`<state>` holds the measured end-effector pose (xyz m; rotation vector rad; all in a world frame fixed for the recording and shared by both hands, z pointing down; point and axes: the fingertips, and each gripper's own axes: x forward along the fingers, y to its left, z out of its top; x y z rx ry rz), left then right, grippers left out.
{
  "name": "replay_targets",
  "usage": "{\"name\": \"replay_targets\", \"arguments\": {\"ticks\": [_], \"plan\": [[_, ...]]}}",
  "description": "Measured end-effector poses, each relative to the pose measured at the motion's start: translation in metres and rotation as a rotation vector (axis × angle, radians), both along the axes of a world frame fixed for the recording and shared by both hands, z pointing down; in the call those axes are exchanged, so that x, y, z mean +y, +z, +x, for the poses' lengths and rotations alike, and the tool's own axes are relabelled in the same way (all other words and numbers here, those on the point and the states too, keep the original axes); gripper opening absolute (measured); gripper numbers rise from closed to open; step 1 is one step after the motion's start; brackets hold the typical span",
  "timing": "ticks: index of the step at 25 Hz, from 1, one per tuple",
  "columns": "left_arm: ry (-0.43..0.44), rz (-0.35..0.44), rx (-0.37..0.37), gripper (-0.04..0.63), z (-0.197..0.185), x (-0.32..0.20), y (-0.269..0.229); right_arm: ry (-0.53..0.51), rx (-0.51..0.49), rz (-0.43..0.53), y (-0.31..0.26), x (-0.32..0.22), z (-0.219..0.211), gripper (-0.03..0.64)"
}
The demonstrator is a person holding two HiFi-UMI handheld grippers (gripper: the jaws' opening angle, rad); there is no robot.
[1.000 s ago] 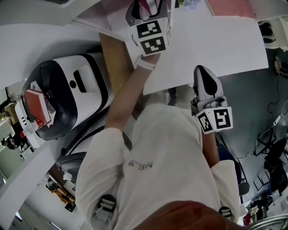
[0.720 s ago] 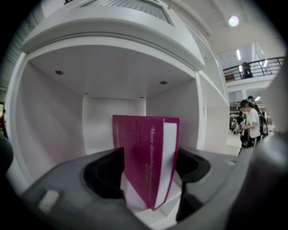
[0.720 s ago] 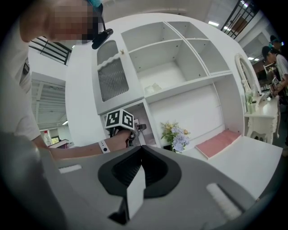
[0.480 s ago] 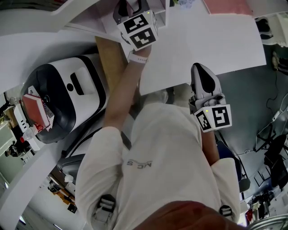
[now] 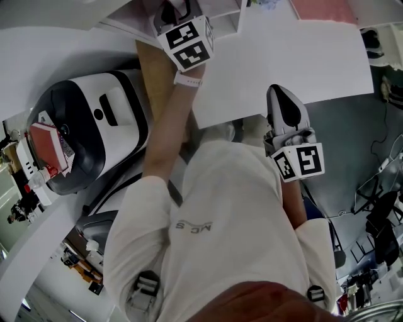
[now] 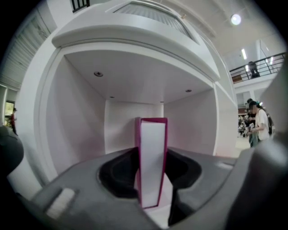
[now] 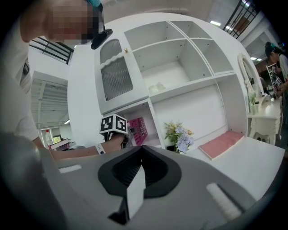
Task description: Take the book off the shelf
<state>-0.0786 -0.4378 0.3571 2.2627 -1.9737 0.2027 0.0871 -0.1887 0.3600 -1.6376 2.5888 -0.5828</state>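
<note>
A thin book (image 6: pixel 152 161) with a magenta cover and white page edges stands upright in a white shelf compartment (image 6: pixel 81 130). My left gripper (image 6: pixel 152 188) reaches into that compartment with the book between its jaws. The jaws are closing, and a sliver of shelf floor still shows beside the right pad. In the right gripper view the book (image 7: pixel 137 129) shows pink behind the left gripper's marker cube (image 7: pixel 113 124). In the head view the left gripper (image 5: pixel 175 9) is at the top edge. My right gripper (image 5: pixel 282 94) hangs back by the person's side, shut with nothing in it.
A bunch of flowers (image 7: pixel 177 134) and a flat pink pad (image 7: pixel 222 143) sit on the white counter (image 5: pixel 296 56) right of the book. A white and black machine (image 5: pixel 94 138) stands at the left. People (image 6: pixel 256 126) stand in the hall far right.
The left gripper has pushed further up and left into the shelf compartment. The right gripper has stayed almost where it was.
</note>
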Motion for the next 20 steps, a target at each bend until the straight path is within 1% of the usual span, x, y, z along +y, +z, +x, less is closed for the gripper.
{"name": "replay_targets", "arguments": {"ticks": [4,8,15,20], "plan": [[0.016,0.011,0.06,0.153,-0.009,0.012,-0.002,-0.003,0.001,0.009,-0.002,0.005,-0.006,-0.003],[0.031,0.017,0.08,0.15,-0.015,0.027,-0.005,-0.001,-0.003,0.018,-0.009,0.013,-0.009,-0.003],[0.043,0.023,0.068,0.149,-0.033,0.059,-0.006,0.001,-0.011,0.042,-0.017,0.026,-0.019,-0.003],[0.06,0.036,0.06,0.149,-0.035,0.086,-0.009,-0.005,-0.014,0.055,-0.021,0.033,-0.021,-0.003]]}}
